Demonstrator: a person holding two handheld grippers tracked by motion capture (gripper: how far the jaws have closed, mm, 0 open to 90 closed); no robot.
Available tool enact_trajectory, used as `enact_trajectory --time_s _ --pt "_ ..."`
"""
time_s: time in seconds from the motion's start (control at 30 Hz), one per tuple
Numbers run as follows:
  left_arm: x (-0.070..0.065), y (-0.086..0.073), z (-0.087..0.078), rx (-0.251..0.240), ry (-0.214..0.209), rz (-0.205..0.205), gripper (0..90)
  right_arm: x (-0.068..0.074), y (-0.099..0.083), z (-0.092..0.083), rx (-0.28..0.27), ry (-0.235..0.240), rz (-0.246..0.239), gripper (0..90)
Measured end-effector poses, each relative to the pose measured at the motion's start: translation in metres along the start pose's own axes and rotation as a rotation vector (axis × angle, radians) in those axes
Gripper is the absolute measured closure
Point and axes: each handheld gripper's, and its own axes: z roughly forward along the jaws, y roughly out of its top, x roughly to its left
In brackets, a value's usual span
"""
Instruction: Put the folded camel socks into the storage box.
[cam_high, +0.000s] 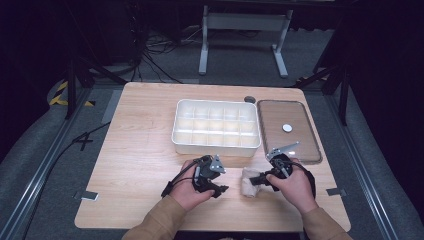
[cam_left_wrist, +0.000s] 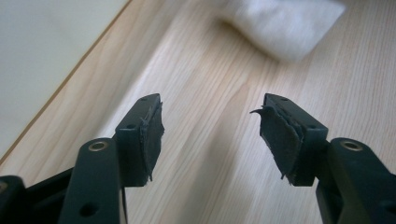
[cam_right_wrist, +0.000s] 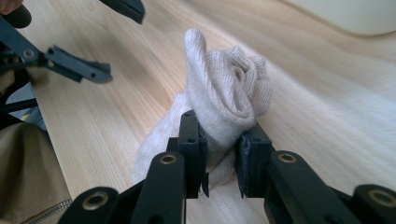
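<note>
Right tongs (cam_right_wrist: 219, 161) clamped on rolled beige sock (cam_right_wrist: 224, 100), sock resting on table (cam_high: 140, 130) just in front of white divided tray (cam_high: 216, 126). Left tongs (cam_left_wrist: 212, 135) spread wide, nothing between, hovering left of sock. Both hands low, wrists angled inward toward sock. No legible labels or writing anywhere.
</note>
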Motion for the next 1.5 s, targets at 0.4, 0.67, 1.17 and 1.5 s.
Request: enact_trajectory --time_s 0.4,0.67,1.17,1.5 --pt "0.017 -0.028 -0.031 -0.046 0.053 -0.113 39.5 -0.002 0.013 -0.027 -0.023 -0.066 -0.048 74.3" --pt "0.022 -0.032 -0.039 -0.075 0.067 -0.140 38.5 0.000 0.023 -0.038 -0.036 -0.081 -0.073 74.1" --pt "0.028 -0.045 -0.056 -0.103 0.118 -0.190 38.1 0.000 0.048 -0.059 -0.068 -0.118 -0.140 74.0" --pt "0.028 -0.067 -0.072 -0.114 0.180 -0.260 38.1 -0.005 0.076 -0.068 -0.069 -0.165 -0.196 73.9"
